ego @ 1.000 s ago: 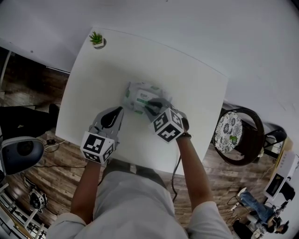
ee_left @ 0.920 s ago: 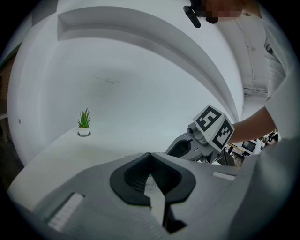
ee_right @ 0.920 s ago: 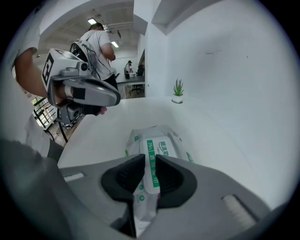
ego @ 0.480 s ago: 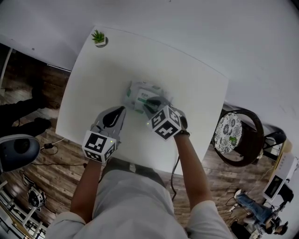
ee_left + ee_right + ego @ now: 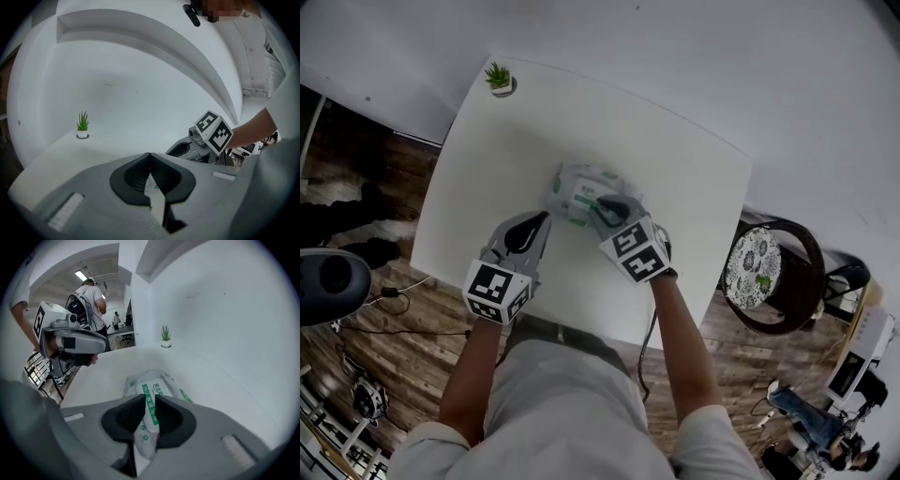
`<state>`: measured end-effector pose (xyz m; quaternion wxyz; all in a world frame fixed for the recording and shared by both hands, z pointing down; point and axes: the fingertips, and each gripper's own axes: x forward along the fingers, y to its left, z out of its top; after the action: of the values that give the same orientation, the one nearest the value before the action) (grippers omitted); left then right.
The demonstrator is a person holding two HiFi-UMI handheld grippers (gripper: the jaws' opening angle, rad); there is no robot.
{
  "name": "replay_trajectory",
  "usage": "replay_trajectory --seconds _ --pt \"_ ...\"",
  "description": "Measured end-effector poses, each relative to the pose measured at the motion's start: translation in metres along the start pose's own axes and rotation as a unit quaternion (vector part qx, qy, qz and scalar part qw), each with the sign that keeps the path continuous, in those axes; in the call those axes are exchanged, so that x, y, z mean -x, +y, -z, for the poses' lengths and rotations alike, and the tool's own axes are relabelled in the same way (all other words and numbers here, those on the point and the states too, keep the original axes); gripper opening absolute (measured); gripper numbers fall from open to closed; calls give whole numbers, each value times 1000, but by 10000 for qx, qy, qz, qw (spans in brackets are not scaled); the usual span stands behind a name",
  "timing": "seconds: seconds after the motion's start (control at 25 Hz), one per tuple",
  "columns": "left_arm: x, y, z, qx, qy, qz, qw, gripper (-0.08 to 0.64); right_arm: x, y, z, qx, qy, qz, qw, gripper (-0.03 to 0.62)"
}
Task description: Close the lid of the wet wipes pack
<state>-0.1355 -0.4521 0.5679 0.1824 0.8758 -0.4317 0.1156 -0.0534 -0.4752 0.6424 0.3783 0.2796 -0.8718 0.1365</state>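
The wet wipes pack (image 5: 581, 192), white with green print, lies at the middle of the white table (image 5: 684, 178). My right gripper (image 5: 600, 208) reaches over its near right part. In the right gripper view the pack (image 5: 154, 380) stretches away from me, and my right gripper (image 5: 150, 400) is shut on its white lid flap (image 5: 149, 416), which bears a green strip. My left gripper (image 5: 544, 219) rests just left of the pack, near its front corner. In the left gripper view my left gripper (image 5: 150, 157) is shut with nothing held. A sliver of the pack shows behind its jaws.
A small potted plant (image 5: 498, 78) stands at the table's far left corner. A dark chair with a patterned cushion (image 5: 757, 267) sits off the table's right edge. Wooden floor and gear lie to the left. People (image 5: 91, 298) stand in the room behind.
My right gripper has shifted and tilted slightly over the pack while staying on the lid. The pack and my left gripper hold still.
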Motion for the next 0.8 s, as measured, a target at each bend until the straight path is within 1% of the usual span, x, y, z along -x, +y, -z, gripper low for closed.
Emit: replay_trajectory --seconds 0.08,0.16,0.2,0.32,0.4,0.52,0.72,0.8 --pt "1 -4 -1 6 -33 5 10000 6 11 -3 -4 -164 -209 123 9996 44" --pt "2 -10 -4 -16 -71 21 10000 6 24 -5 -8 -336 -417 248 9983 40" --pt "3 -14 -6 -38 -97 33 9999 6 31 -6 -9 -437 -518 309 9972 28" --pt "7 -28 -14 -125 -188 72 9997 6 51 -4 -12 -722 -754 373 9938 26" --pt "11 -37 -19 -172 -250 78 9995 6 66 3 -13 -808 -897 368 9920 21" --pt "21 -51 -23 -240 -333 54 9991 6 88 10 -10 -903 -1080 491 9888 6" --pt "42 -74 -31 -344 -482 31 9982 6 128 17 3 -1252 -1422 802 9786 5" --pt "50 -82 -36 -397 -535 12 9978 6 147 20 8 -1318 -1564 958 9742 5"
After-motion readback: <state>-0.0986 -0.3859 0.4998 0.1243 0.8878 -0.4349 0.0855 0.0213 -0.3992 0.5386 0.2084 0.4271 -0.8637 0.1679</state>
